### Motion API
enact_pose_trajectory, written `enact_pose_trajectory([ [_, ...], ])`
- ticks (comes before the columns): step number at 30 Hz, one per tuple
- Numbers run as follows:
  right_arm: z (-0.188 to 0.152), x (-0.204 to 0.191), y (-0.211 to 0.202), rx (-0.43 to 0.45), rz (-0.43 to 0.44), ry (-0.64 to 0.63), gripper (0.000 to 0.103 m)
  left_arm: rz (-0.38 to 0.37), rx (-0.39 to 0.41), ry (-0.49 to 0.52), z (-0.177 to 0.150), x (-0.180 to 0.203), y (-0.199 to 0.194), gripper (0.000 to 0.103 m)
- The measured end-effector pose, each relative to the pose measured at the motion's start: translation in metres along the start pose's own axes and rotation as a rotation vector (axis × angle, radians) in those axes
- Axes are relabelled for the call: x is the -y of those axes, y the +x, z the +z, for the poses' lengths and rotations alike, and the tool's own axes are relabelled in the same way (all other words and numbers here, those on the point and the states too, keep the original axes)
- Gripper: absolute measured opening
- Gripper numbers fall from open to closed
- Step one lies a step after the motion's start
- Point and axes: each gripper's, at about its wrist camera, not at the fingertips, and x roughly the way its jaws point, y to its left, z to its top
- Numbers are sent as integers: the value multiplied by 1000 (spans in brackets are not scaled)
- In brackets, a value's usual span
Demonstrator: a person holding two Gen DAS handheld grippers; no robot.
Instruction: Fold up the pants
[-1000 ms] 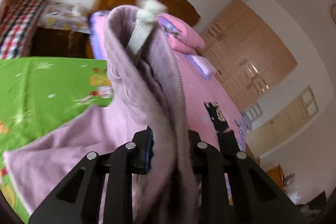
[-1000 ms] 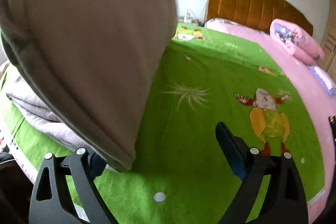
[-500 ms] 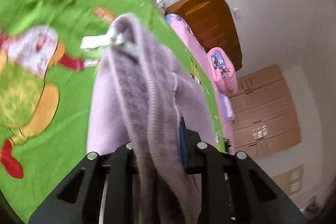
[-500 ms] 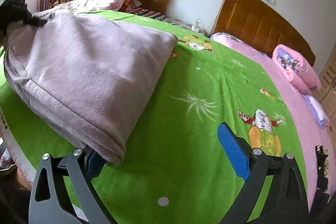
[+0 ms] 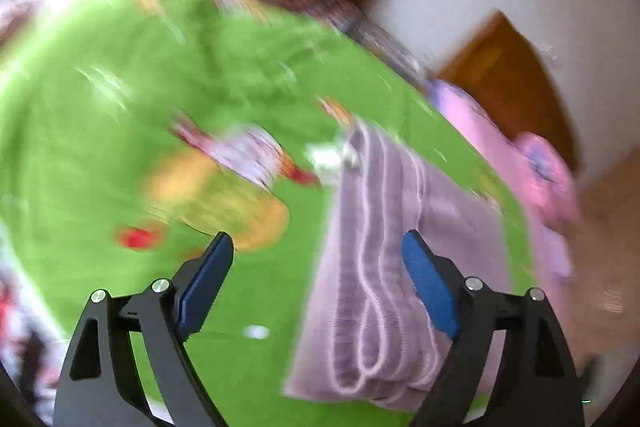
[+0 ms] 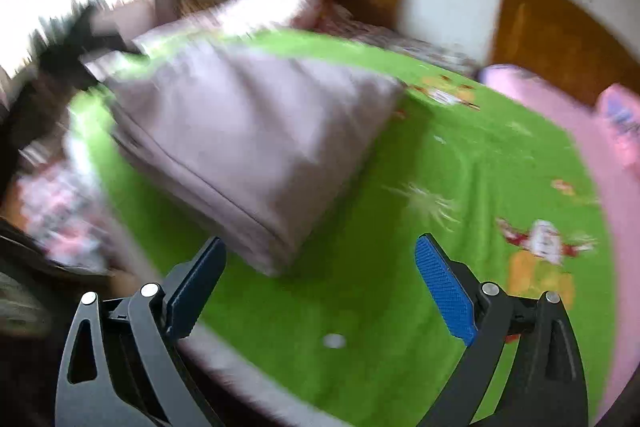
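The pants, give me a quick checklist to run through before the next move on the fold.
1. Left gripper released: ok, its jaws have just been opening; the pads stand apart, off the cloth.
2. Right gripper free: ok, open, nothing between the pads.
3. Pants resting on the green bedsheet: ok, a folded bundle lying flat.
4. Layers stacked evenly: cannot tell; the left wrist view shows several edges, but the frames are blurred.
5. White tag tucked in: not ok, it sticks out at the far end.
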Motion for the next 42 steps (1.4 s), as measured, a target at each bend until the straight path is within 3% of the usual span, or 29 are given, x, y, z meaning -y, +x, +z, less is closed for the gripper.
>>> enact_pose_trajectory([
  [2,23,13,-10,89,121,64,92,-121,46,72,0,33,-15,87],
  [3,36,17,-8,120,158,77,92,-199,37,110,-2,54,-14,87],
  [5,68,25,7,173,250,93,93,-262,-6,208,-8,92,1,89],
  [7,95,28,35,161,395,89,93,-201,-60,299,-13,125,24,89],
  [10,125,28,88,44,467,63,93,-99,-109,384,-27,149,58,89],
  [12,134,30,122,-29,450,53,93,-38,-138,388,-44,134,70,89],
  [14,134,45,163,-131,398,75,93,-103,-111,393,-60,101,58,89],
  [15,133,56,180,-165,326,95,92,-133,-95,403,-65,96,55,89],
  [18,137,91,191,-120,355,226,78,-192,-103,374,-64,80,59,89],
  [22,150,98,173,-66,269,295,88,-235,-115,347,-56,77,66,91],
  [25,151,84,177,-98,427,298,90,-259,-122,364,-57,82,63,99],
  [29,158,72,211,-176,351,188,91,-181,-108,461,-64,99,68,101],
  [33,181,103,203,-60,281,354,91,-130,-93,499,-70,104,72,101],
  [36,195,94,198,-42,483,381,91,-145,-86,473,-66,101,73,101],
  [38,193,61,209,-163,603,310,96,-150,-85,468,-64,100,73,101],
  [39,192,50,214,-199,610,276,96,-147,-86,473,-64,101,74,101],
  [41,188,42,231,-257,433,200,95,-143,-87,475,-64,101,74,101],
  [42,188,50,237,-250,416,215,94,-144,-85,474,-65,101,73,101],
])
